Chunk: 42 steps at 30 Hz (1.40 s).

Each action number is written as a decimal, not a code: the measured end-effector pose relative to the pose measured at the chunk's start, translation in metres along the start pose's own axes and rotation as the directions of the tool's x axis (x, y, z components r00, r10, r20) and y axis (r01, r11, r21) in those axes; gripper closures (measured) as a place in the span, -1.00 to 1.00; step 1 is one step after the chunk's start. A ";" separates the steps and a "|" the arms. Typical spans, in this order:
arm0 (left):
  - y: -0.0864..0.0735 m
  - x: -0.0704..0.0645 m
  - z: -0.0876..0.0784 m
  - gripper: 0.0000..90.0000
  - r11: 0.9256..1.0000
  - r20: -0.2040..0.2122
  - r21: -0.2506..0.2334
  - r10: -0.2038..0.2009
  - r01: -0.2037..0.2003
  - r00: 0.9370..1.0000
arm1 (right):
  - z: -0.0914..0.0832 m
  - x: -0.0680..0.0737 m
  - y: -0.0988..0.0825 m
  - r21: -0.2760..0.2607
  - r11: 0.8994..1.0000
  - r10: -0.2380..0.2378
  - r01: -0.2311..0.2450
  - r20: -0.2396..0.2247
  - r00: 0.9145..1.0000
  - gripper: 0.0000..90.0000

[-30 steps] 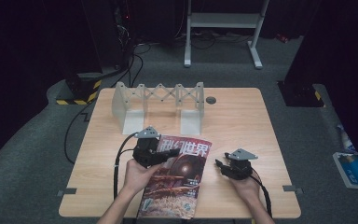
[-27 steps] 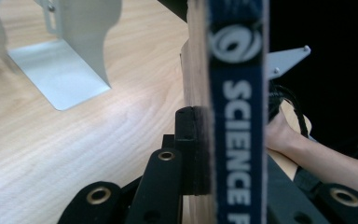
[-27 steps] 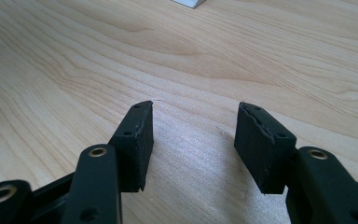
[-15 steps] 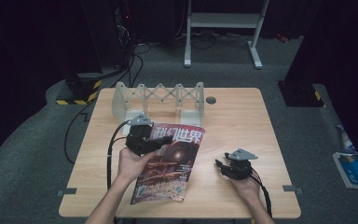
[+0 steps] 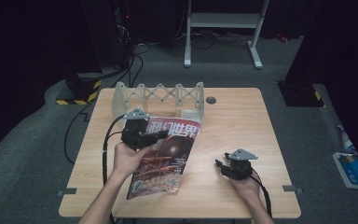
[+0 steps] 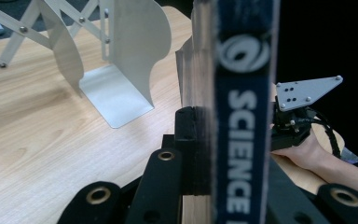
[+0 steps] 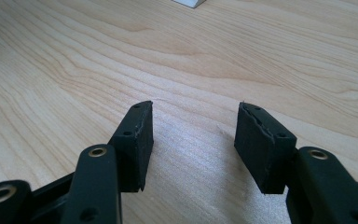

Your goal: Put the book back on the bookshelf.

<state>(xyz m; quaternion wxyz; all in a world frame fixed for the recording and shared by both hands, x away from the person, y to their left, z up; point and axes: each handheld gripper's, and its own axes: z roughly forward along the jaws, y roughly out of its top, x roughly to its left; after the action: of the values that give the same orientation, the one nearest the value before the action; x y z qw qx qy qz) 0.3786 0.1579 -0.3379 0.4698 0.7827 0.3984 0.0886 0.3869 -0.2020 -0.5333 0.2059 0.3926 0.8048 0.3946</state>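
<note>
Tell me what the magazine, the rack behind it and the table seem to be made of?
Magazine: glossy printed paper, judging by its sheen and stacked page edges. Rack: probably pale painted sheet metal, thin bent plates joined by riveted crossed strips. Table: light wood or wood-look laminate, with visible grain.

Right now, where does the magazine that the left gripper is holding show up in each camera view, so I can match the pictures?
High view: the magazine lies left of centre, its upper left corner clamped in the left gripper.
Left gripper view: its blue spine stands upright in the centre, between the jaws.
Right gripper view: not in it.
Shared landmark: the white folding rack behind the magazine.
</note>
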 end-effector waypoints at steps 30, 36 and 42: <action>0.022 0.023 -0.021 0.85 0.996 -0.104 0.090 0.006 0.003 0.995 | 0.000 0.000 0.000 0.000 1.000 -0.002 0.002 -0.001 1.000 0.04; 0.023 0.030 -0.022 0.85 0.994 -0.116 0.104 -0.004 0.017 0.993 | 0.000 0.000 0.000 0.000 1.000 -0.001 0.001 -0.001 1.000 0.04; 0.026 0.035 -0.025 0.85 0.993 -0.130 0.112 -0.018 0.032 0.991 | -0.001 0.000 0.000 0.001 1.000 -0.001 0.001 -0.001 1.000 0.04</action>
<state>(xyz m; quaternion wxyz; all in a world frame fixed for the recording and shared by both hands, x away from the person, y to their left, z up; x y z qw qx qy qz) 0.4029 0.1933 -0.3117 0.3989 0.7958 0.4421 0.1101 0.3862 -0.2021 -0.5333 0.2055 0.3920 0.8054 0.3943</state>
